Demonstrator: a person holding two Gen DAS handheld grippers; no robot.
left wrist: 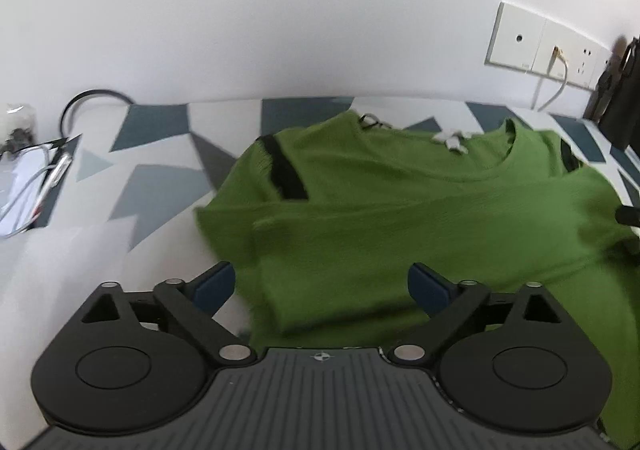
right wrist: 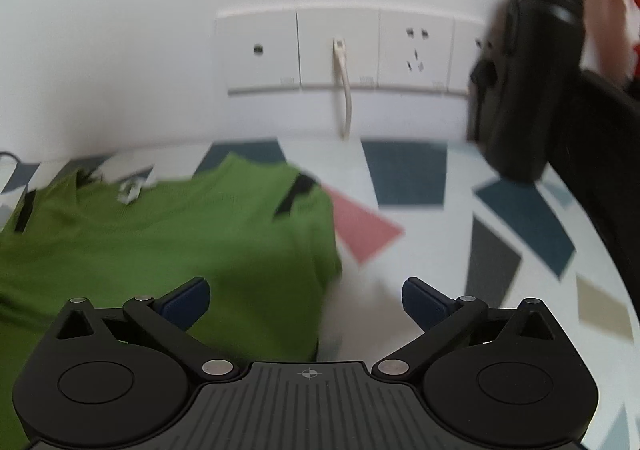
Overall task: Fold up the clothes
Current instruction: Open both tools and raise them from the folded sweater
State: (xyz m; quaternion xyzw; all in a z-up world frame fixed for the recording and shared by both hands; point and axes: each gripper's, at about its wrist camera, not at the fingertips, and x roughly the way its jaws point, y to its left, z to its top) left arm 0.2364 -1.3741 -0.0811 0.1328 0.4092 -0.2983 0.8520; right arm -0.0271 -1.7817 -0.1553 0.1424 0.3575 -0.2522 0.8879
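On the patterned cover (left wrist: pixel 160 185) lies a green sweater (left wrist: pixel 400 217); only the right view shows the black bottle (right wrist: pixel 532 61); both tools (left wrist: pixel 320 286) (right wrist: pixel 306 300) released.

A white tabletop patterned with blue, grey and pink geometric shapes (right wrist: pixel 404 177) carries a folded green knit sweater with black shoulder stripes (left wrist: pixel 400 209) and a black bottle (right wrist: pixel 528 89).

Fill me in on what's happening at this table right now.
A person is folding a green sweater on a table with a geometric-patterned cloth, holding a gripper in each hand. The sweater lies partly folded, its lower part doubled up toward the neckline. The left gripper and the right gripper are both over its near edge with jaws wide open, gripping nothing. A black bottle stands by the wall sockets.
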